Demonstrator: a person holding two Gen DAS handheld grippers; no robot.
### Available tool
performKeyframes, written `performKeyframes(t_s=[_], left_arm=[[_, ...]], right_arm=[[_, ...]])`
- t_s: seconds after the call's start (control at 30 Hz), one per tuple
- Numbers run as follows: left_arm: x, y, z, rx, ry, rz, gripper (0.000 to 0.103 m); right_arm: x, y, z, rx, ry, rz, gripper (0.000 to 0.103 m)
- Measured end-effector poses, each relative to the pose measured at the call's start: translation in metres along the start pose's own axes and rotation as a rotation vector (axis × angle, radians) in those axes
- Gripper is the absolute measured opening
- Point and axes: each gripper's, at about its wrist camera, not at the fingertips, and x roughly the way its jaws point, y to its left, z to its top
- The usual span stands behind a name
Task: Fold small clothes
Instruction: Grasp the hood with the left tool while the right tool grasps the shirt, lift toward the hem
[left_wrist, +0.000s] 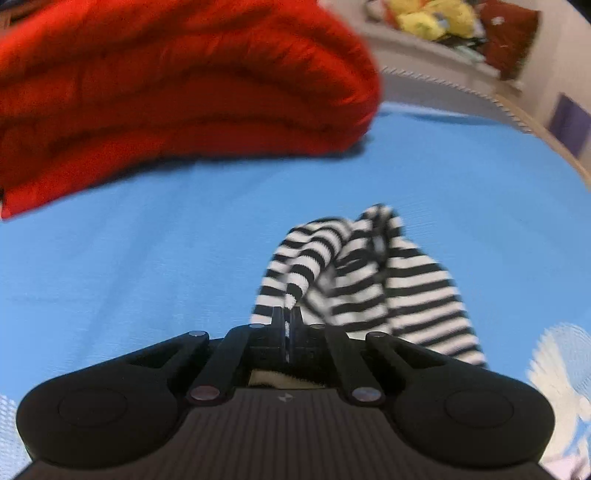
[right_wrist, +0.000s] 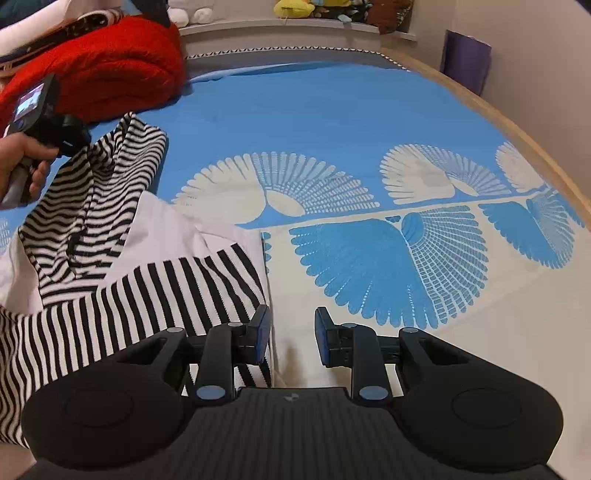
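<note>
A small black-and-white striped garment (right_wrist: 110, 236) with a white panel lies on the blue bed cover (right_wrist: 314, 118) at the left. My left gripper (left_wrist: 287, 317) is shut on a striped sleeve end (left_wrist: 303, 273) and holds it lifted above the cover; that gripper's body (right_wrist: 48, 125) also shows in the right wrist view at the far left. My right gripper (right_wrist: 291, 332) is open and empty, low over the bed, with its left finger (right_wrist: 260, 332) at the garment's right edge.
A folded red blanket (left_wrist: 177, 88) lies at the back left of the bed. Plush toys (left_wrist: 432, 18) sit on a shelf behind. The bed's wooden edge (right_wrist: 517, 129) curves along the right, with a purple object (right_wrist: 467, 59) beyond it.
</note>
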Motion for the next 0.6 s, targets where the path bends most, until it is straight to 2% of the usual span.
performKeyframes(t_s=[0.17, 0.27, 0.33, 0.43, 0.5, 0.53, 0.6], left_arm=[[-0.099, -0.017, -0.027, 0.164, -0.142, -0.089, 0.001], [-0.181, -0.03, -0.071, 0.289, -0.235, -0.157, 0.001], [-0.244, -0.036, -0.115, 0.35, -0.284, -0.23, 0.001], [-0.324, -0.046, -0.191, 0.416, -0.292, -0.313, 0.001], [-0.367, -0.05, -0.241, 0.448, -0.254, -0.382, 0.002], [-0.382, -0.05, -0.259, 0.448, -0.225, -0.42, 0.006], [-0.408, -0.046, -0.287, 0.401, -0.211, -0.46, 0.006]], right_arm=[[-0.021, -0.008, 0.004, 0.04, -0.037, 0.012, 0.027], [-0.037, -0.012, 0.008, 0.062, -0.069, 0.029, 0.027], [-0.051, -0.017, 0.01, 0.089, -0.098, 0.035, 0.027], [-0.069, -0.026, 0.01, 0.143, -0.128, 0.054, 0.027], [-0.081, -0.03, 0.006, 0.174, -0.15, 0.073, 0.027], [-0.086, -0.032, 0.004, 0.187, -0.157, 0.081, 0.027], [-0.094, -0.033, -0.002, 0.212, -0.167, 0.108, 0.027]])
